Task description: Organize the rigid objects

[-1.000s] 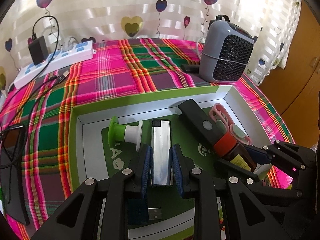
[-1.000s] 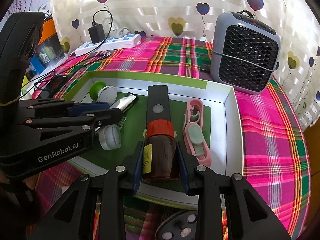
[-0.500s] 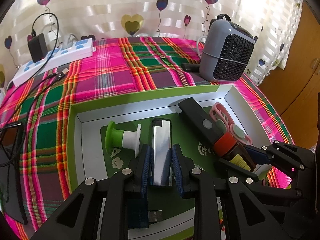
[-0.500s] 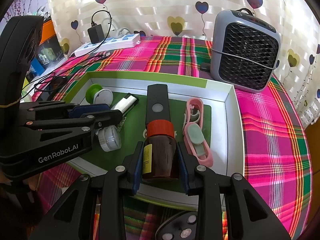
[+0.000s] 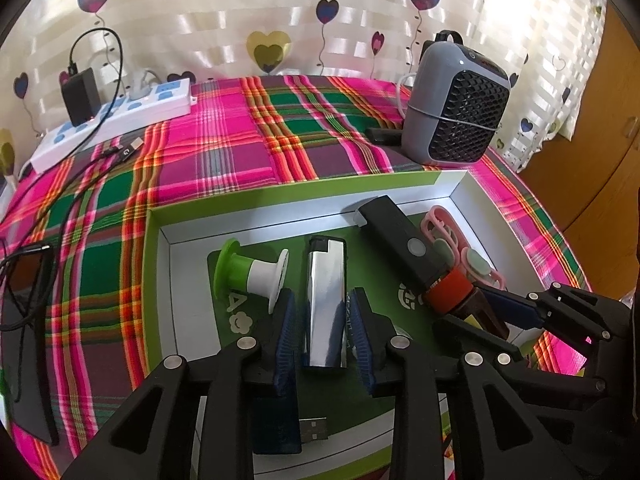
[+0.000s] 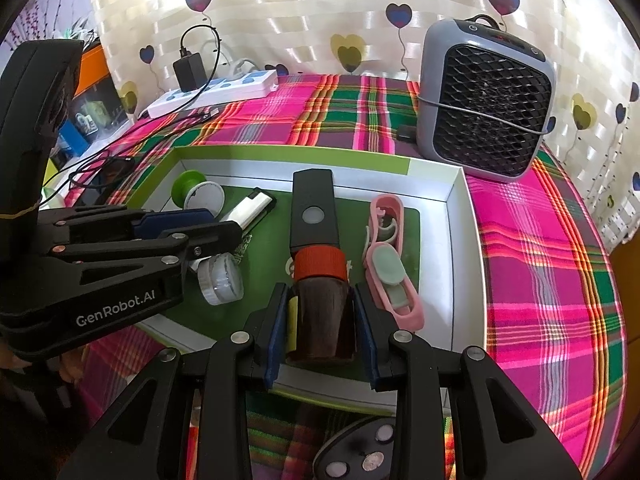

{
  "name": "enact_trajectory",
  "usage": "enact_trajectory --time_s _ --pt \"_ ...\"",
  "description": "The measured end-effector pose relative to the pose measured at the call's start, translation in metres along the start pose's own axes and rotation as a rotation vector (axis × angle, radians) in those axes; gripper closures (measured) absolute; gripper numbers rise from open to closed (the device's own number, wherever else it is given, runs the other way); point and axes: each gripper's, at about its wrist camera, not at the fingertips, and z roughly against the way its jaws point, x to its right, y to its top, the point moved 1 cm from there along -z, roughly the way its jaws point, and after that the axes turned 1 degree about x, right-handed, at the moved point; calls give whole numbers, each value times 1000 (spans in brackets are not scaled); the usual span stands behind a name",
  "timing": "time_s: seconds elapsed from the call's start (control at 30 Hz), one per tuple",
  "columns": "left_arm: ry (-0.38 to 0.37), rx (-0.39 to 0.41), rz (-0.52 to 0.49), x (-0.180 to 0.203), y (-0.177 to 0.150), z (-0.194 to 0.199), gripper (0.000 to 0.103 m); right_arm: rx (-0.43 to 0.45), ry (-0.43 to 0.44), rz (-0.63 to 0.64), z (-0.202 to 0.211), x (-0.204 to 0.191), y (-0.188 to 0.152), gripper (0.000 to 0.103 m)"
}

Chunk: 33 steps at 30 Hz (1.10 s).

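Left claw: your left gripper (image 5: pixel 324 330) is opening its jaws; the blue pads are standing just clear of the item between them, with a gap showing on both sides.
Between left jaws: a chrome rectangular lighter with a black cap (image 5: pixel 326 300) is lying flat on the tray floor, cap end pointing away from you.
Left of left claw: a green-and-white plastic spool (image 5: pixel 252 276) is lying on its side, near the left pad but apart from it.
Under left claw: a dark blue USB stick (image 5: pixel 288 428) is lying with its metal plug pointing right.
Right claw: your right gripper (image 6: pixel 322 330) is pinching a brown bottle with a red screw cap (image 6: pixel 322 300); both pads are pressing on its sides.
Ahead of right claw: a black oblong torch with a round grey button (image 6: pixel 313 208) is lying lengthwise, its near end touching the red cap.
Right of right claw: a pink silicone case with pale green ovals (image 6: pixel 390 264) is lying just beside the bottle.
Left of right claw: a small clear round jar (image 6: pixel 220 280) is sitting near your left gripper's fingers.
Container: a shallow white box tray with lime-green rim (image 6: pixel 464 240) is holding all of these.
Beyond tray: a grey mesh-fronted fan heater (image 6: pixel 486 100) and a white power strip (image 5: pixel 116 120) are standing on the pink-and-green plaid cloth (image 5: pixel 240 152).
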Motion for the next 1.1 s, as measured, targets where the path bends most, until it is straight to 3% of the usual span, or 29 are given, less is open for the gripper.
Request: enact_trajectory --time_s 0.47,1.1 --pt "5 12 -5 2 -2 8 72 25 -13 -11 7 -1 -1 64" --pt "17 37 4 1 -9 21 72 53 -14 -20 18 -2 -4 64"
